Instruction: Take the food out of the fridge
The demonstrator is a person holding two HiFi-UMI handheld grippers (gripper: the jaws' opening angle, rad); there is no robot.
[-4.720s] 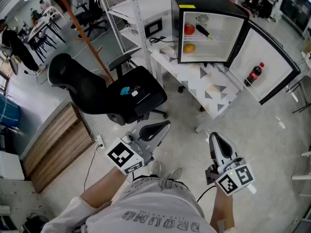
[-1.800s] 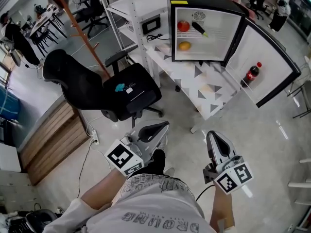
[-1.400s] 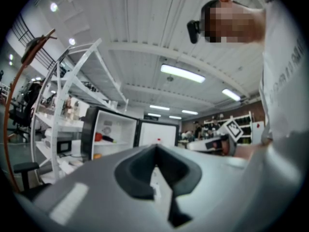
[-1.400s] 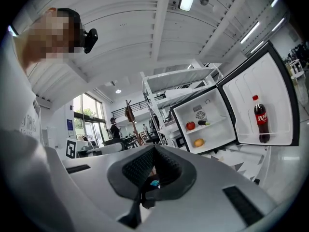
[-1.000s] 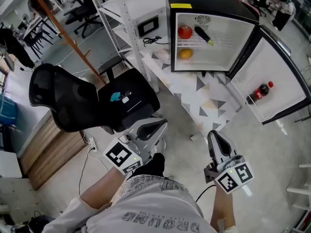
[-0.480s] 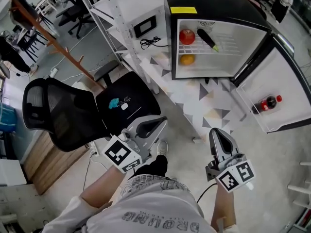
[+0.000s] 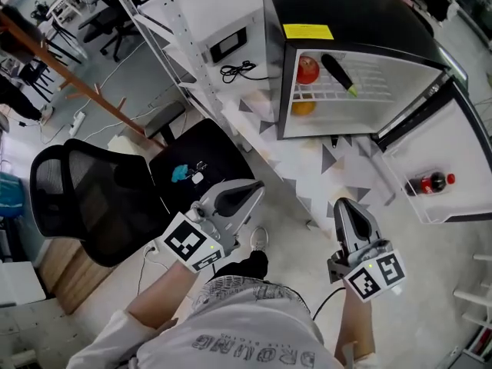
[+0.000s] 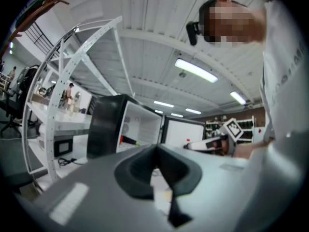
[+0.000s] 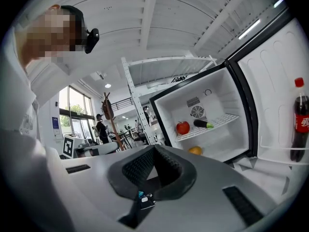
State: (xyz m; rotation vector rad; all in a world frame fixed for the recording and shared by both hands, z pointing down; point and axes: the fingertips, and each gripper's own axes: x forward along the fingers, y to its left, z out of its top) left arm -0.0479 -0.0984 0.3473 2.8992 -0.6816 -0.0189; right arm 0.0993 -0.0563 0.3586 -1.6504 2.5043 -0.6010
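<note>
Both tools are raised in front of the person, well short of the fridge. The left tool has its jaws pressed together with nothing between them, and the right tool matches it, pads closed tight and empty. The black fridge stands at one o'clock in the head view, on the patterned worktop, its door swung wide towards three o'clock. All the food is inside. A red fruit sits on the wire shelf, and a dark vegetable with a green tip lies just beside it at its three o'clock. An orange fruit sits below, at six o'clock of the red one. A cola bottle stands in the door pocket. A black office chair is at nine o'clock of the left tool
</note>
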